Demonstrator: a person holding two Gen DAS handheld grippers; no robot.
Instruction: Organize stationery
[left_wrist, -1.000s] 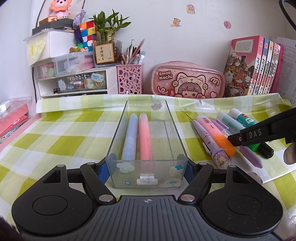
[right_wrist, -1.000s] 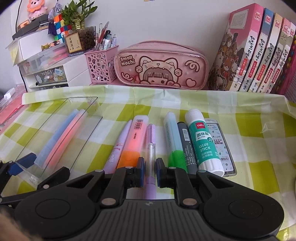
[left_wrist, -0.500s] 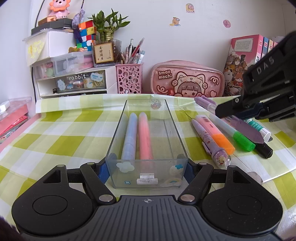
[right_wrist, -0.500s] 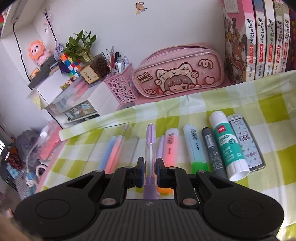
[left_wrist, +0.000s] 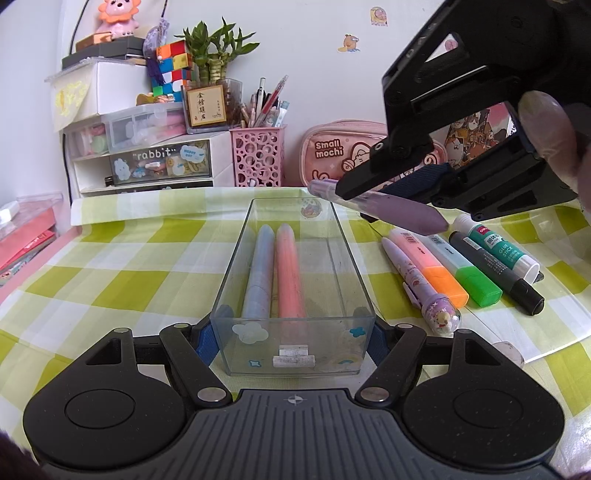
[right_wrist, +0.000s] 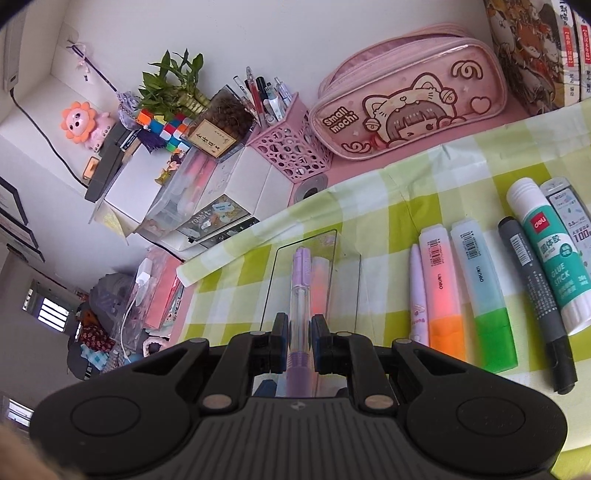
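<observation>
My left gripper (left_wrist: 291, 332) is shut on the near end of a clear plastic tray (left_wrist: 351, 254) that holds a blue pen (left_wrist: 258, 269) and a pink pen (left_wrist: 290, 269). My right gripper (right_wrist: 298, 341) is shut on a purple pen (right_wrist: 300, 291) and holds it in the air above the tray (right_wrist: 271, 284). In the left wrist view the right gripper (left_wrist: 354, 190) hangs over the tray's far right corner with the purple pen (left_wrist: 399, 212) slanting down to the right.
On the checked cloth right of the tray lie a purple cartoon pen (left_wrist: 417, 280), an orange highlighter (left_wrist: 428, 262), a green highlighter (left_wrist: 461, 269), a black marker (left_wrist: 498, 273), a glue stick (left_wrist: 495, 245) and a lead case (right_wrist: 569, 214). A pink pencil case (right_wrist: 406, 99), pink pen cup (left_wrist: 258, 155), drawers and books stand behind.
My right gripper has lifted the purple pen off the cloth and carried it left, from over the row of pens to above the tray. The left gripper and tray have stayed still.
</observation>
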